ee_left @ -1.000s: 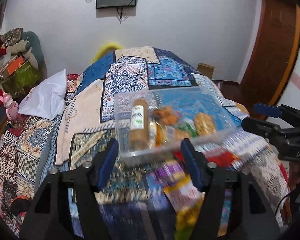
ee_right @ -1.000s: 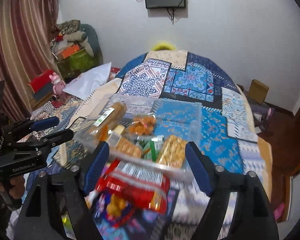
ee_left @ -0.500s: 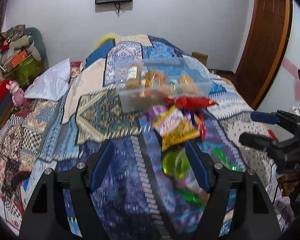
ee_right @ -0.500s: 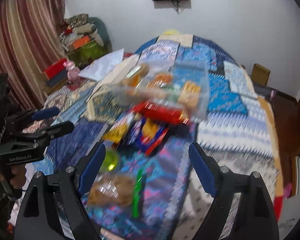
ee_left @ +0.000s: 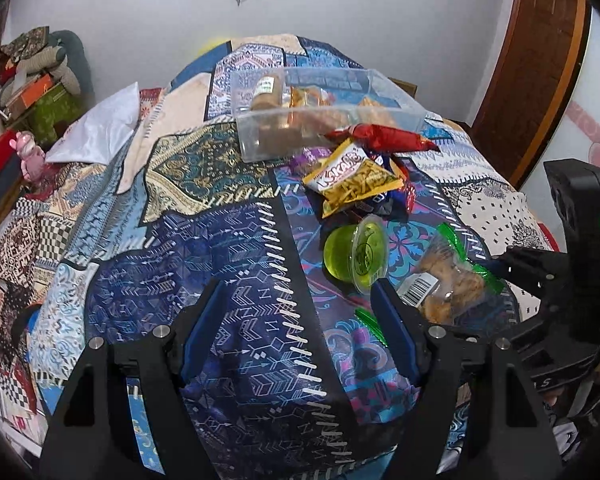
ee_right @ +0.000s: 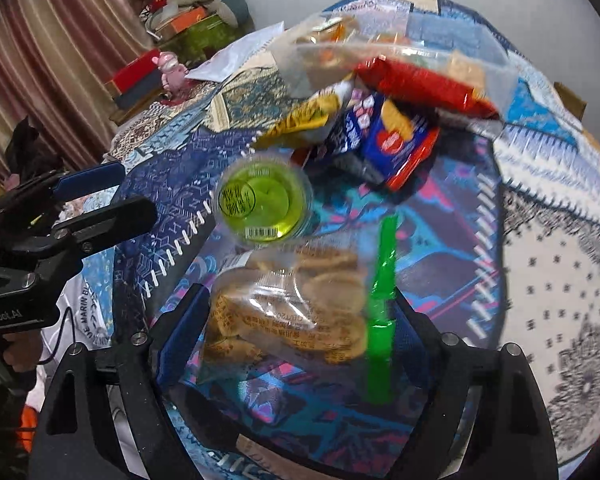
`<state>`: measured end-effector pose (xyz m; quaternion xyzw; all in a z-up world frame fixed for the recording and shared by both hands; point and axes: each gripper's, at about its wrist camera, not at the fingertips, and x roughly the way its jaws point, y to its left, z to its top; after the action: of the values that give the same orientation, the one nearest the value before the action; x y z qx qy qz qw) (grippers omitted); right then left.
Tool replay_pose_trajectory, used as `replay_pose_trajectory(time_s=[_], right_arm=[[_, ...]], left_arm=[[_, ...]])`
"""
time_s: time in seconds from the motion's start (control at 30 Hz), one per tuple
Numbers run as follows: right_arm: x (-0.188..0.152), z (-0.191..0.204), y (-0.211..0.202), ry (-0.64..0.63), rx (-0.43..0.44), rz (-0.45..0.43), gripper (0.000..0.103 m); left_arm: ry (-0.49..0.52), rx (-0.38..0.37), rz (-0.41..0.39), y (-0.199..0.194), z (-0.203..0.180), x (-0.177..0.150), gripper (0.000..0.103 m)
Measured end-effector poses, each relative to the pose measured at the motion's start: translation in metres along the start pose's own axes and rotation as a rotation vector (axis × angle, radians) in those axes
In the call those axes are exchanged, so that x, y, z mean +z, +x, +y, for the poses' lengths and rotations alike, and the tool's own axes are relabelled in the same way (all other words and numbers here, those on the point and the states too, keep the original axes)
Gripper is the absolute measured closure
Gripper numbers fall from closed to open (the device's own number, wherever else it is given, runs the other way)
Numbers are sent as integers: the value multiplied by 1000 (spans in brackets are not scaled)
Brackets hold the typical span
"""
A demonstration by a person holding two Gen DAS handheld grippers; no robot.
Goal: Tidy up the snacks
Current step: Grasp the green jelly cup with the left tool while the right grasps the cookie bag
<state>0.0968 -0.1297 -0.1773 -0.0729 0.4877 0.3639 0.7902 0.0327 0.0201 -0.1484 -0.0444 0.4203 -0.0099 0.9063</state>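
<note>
Left-wrist view: we see the left gripper with jaws released, having just widened, over bare patchwork bedspread with nothing between them. Beyond lies a clear plastic bin already holding several snacks. Just in front of it a red packet leans on its near wall, with a yellow snack bag below. Nearer lies a green jelly cup on its side, and right of it a clear bag of biscuits with a green seal. The right gripper's body enters at the far right edge.

Right-wrist view: we see the right gripper, jaws released after just widening, straddling the biscuit bag without pressing it. Only this view shows a blue-and-red packet lying under the others. The jelly cup sits just beyond the bag.
</note>
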Motion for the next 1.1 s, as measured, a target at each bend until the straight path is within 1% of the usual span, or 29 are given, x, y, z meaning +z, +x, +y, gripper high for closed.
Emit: replay_pose_trajectory(time_s=[0.03, 0.07, 0.1, 0.13, 0.2, 0.5, 0.53, 0.57, 0.6, 0.63, 0.77, 0.9, 1.03, 1.1], right_arm=[[-1, -2, 0, 6, 8, -3, 21], [-1, -4, -1, 12, 17, -14, 29], [-1, -6, -3, 17, 18, -17, 32], [-1, -8, -6, 20, 21, -23, 36], [-2, -12, -12, 23, 12, -38, 39], [-4, -41, -42, 71, -67, -100, 39], [-4, -45, -46, 78, -77, -106, 39], [-4, -49, -49, 87, -83, -112, 39], [-4, -54, -53, 102, -87, -123, 39], [-4, -56, -56, 113, -88, -132, 39], [-4, -66, -68, 158, -84, -171, 40], [1, -70, -77, 173, -89, -204, 40], [11, -71, -83, 174, -93, -237, 40], [18, -72, -86, 176, -89, -263, 40]], left_arm=[[1, -3, 4, 2, -1, 0, 30], [3, -5, 7, 4, -3, 1, 30], [8, -9, 9, 7, -5, 2, 30], [14, -16, 10, 10, -8, 4, 30], [23, -27, 16, 17, -13, 7, 30], [11, -86, 59, 61, -32, 23, 31], [7, -90, 62, 65, -33, 24, 37], [4, -94, 71, 69, -34, 24, 48], [-2, -83, 81, 74, -35, 23, 53], [-7, -90, 81, 76, -35, 22, 55], [-34, -111, 57, 69, -30, 18, 58], [-35, -91, 31, 58, -25, 17, 59], [-30, -74, -20, 41, -21, 28, 59], [-34, -77, -52, 32, -19, 36, 59]])
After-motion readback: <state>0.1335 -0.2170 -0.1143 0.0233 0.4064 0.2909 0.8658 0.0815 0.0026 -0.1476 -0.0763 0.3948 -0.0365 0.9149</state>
